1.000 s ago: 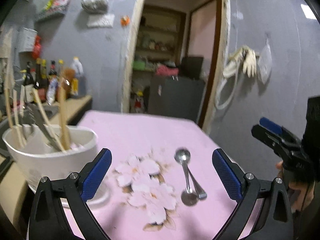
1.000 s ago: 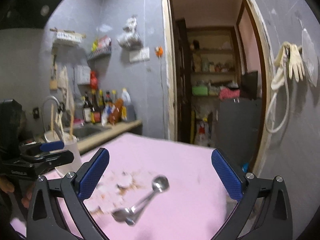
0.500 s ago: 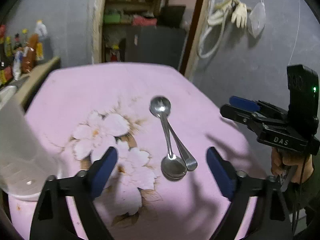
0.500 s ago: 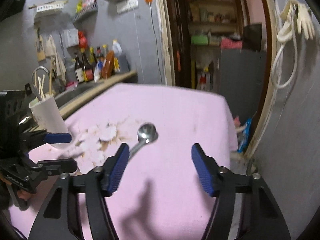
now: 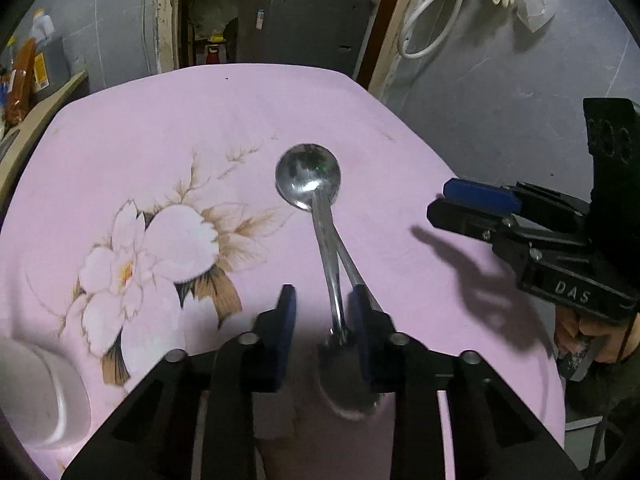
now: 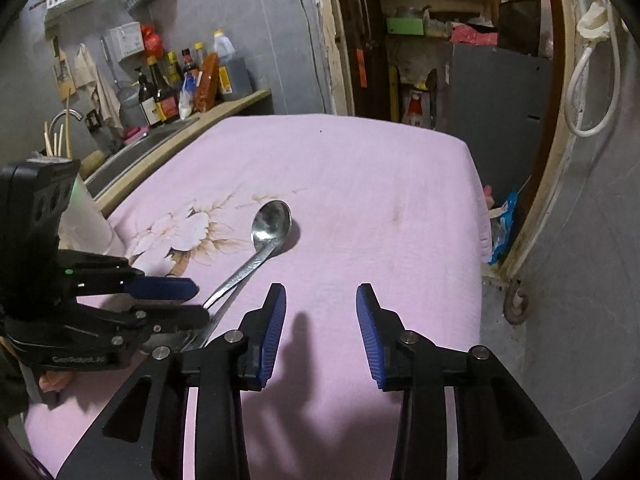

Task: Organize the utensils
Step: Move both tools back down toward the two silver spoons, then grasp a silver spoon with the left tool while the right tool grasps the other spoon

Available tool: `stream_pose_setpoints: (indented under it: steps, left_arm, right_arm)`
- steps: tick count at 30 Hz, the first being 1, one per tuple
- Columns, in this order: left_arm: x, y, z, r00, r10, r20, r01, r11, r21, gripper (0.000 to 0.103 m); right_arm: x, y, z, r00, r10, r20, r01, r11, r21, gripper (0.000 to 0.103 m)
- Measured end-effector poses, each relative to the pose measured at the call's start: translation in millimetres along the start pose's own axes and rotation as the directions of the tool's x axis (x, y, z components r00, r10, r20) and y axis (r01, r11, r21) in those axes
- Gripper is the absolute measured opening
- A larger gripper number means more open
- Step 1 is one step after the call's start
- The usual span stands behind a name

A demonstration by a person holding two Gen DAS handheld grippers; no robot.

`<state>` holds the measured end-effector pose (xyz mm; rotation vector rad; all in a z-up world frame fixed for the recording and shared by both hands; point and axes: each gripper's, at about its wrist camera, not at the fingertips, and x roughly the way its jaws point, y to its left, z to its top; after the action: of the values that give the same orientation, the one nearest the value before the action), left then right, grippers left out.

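Two long-handled stainless steel spoons (image 5: 326,240), crossed on the pink flower-printed cloth of the counter (image 5: 120,140). One bowl at the far end (image 5: 308,180), the other at the near end (image 5: 344,380), partly under the black left claw (image 5: 323,292). Long axes almost straight away from the left wrist camera, handles splitting into a narrow V toward the near end.

Left claw: pointed steeply down, right over the near ends, blue pads astride the neck of the near-bowl spoon. Just been closing, now narrowed but not pinching: right pad (image 5: 362,320) at or just beside the handle, contact impossible to tell; left pad (image 5: 286,320) clearly apart from it, bare cloth in the gap. Second handle passing behind the right pad, seemingly outside the gap.

Right claw (image 6: 321,292): also just been closing, half spread, nothing between the pads, only bare cloth below. Spoons off to its left, handles running diagonally from lower left up to the far bowl (image 6: 272,222).

Clearly nearer: the left hand. Probably mid-grasp on the near-bowl spoon, with the pick-up not yet made. Worth watching: crossed handles, so likely to drag the second spoon along.

White plastic holder (image 6: 88,220) with chopsticks (image 6: 56,140) at the counter's left edge, beside the left hand and apart from the spoons; presumably the destination.
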<state>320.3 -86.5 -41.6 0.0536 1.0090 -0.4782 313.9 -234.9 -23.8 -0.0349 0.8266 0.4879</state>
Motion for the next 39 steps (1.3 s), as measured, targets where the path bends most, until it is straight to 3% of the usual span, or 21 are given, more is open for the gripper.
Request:
stream_pose_setpoints:
  steps: [3, 9, 20, 26, 32, 38, 39]
  left_arm:
    - [5.0, 0.9, 6.4, 1.000, 0.005, -0.007, -0.005, 1.000, 0.001, 0.019]
    - [10.9, -0.7, 14.8, 0.999, 0.037, -0.027, -0.037, 0.999, -0.009, 0.006]
    - [-15.8, 30.4, -8.1, 0.989, 0.145, 0.033, -0.140, 0.984, -0.109, 0.005]
    - [-24.6, 41.8, -11.3, 0.989, 0.142, 0.034, -0.135, 0.979, -0.154, 0.005]
    - [-18.0, 31.4, -4.2, 0.990, 0.144, 0.006, -0.143, 0.984, -0.107, 0.006]
    - [-11.9, 32.1, 7.8, 0.993, 0.097, -0.061, -0.102, 0.991, -0.086, 0.014]
    - [-10.7, 32.5, 9.3, 0.993, 0.093, -0.067, -0.099, 0.991, -0.085, 0.014]
  right_arm:
    - [5.2, -0.3, 2.1, 1.000, 0.001, -0.013, -0.001, 1.000, -0.006, 0.034]
    - [13.7, -2.3, 8.3, 1.000, 0.007, -0.030, -0.008, 1.000, -0.008, 0.033]
    - [46.5, 1.7, 29.8, 0.992, 0.075, -0.106, -0.073, 0.997, 0.019, 0.031]
    - [67.3, 5.1, 47.5, 0.982, 0.117, -0.151, -0.114, 0.993, 0.030, 0.031]
    - [84.8, 1.9, 60.3, 0.971, 0.158, -0.180, -0.151, 0.987, 0.055, 0.031]
    - [85.0, 1.0, 59.8, 0.967, 0.178, -0.182, -0.168, 0.983, 0.068, 0.029]
    - [84.4, 1.7, 58.9, 0.968, 0.171, -0.182, -0.161, 0.985, 0.067, 0.024]
